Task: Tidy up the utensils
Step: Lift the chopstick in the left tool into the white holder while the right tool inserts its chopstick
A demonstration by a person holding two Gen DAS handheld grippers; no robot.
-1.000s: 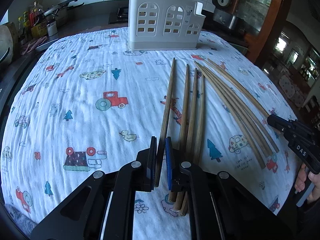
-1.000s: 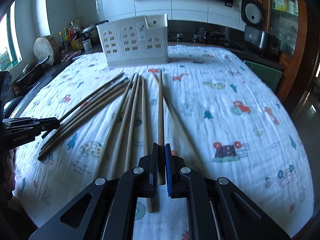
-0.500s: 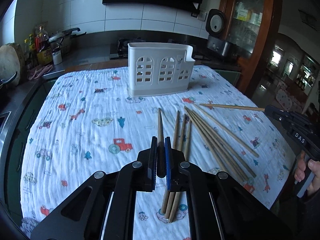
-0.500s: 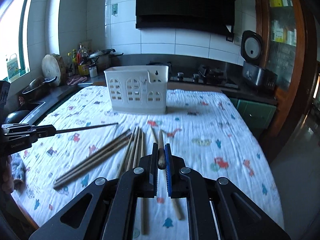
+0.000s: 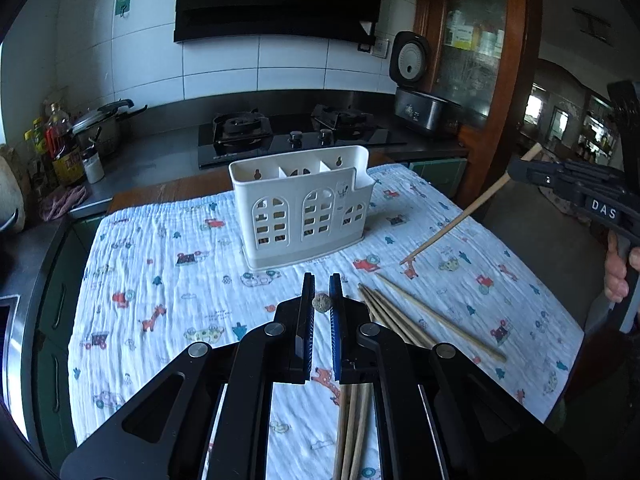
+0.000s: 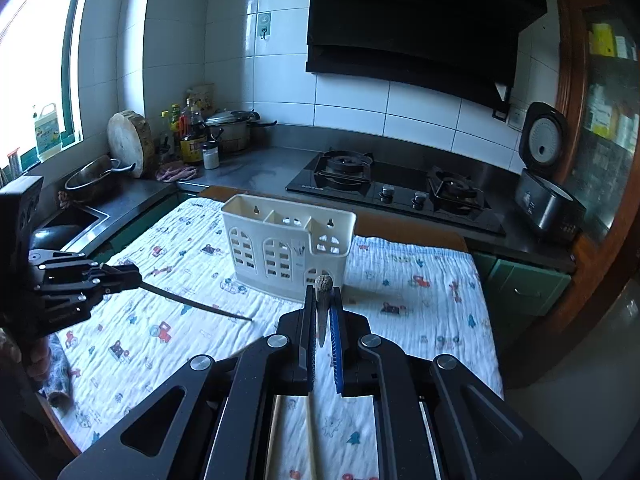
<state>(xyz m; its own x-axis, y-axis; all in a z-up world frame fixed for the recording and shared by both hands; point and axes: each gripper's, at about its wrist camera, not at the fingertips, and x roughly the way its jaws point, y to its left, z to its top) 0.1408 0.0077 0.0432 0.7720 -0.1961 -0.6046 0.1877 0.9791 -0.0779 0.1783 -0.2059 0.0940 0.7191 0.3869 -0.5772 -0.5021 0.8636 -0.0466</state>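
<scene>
A white utensil holder (image 5: 301,210) with three compartments stands at the far end of the patterned cloth; it also shows in the right wrist view (image 6: 286,248). My left gripper (image 5: 321,285) is shut on a chopstick (image 5: 321,303), seen end-on, held above the cloth. My right gripper (image 6: 324,294) is shut on another chopstick (image 6: 323,285). In the left wrist view the right gripper (image 5: 520,171) holds its chopstick (image 5: 460,220) slanting down toward the cloth. In the right wrist view the left gripper (image 6: 134,278) holds its chopstick (image 6: 192,302) out to the right. Several chopsticks (image 5: 404,320) lie on the cloth.
A gas hob (image 6: 392,190) and counter lie behind the table. A rice cooker (image 6: 546,184) stands at the right. Bottles and a pot (image 6: 228,132) stand at the back left by a sink (image 6: 76,216). The cloth's right edge (image 5: 552,292) drops to the floor.
Both grippers have lifted their chopsticks off the cloth and tilted up. The holder now sits nearer in both views, and the chopsticks point forward instead of lying flat.
</scene>
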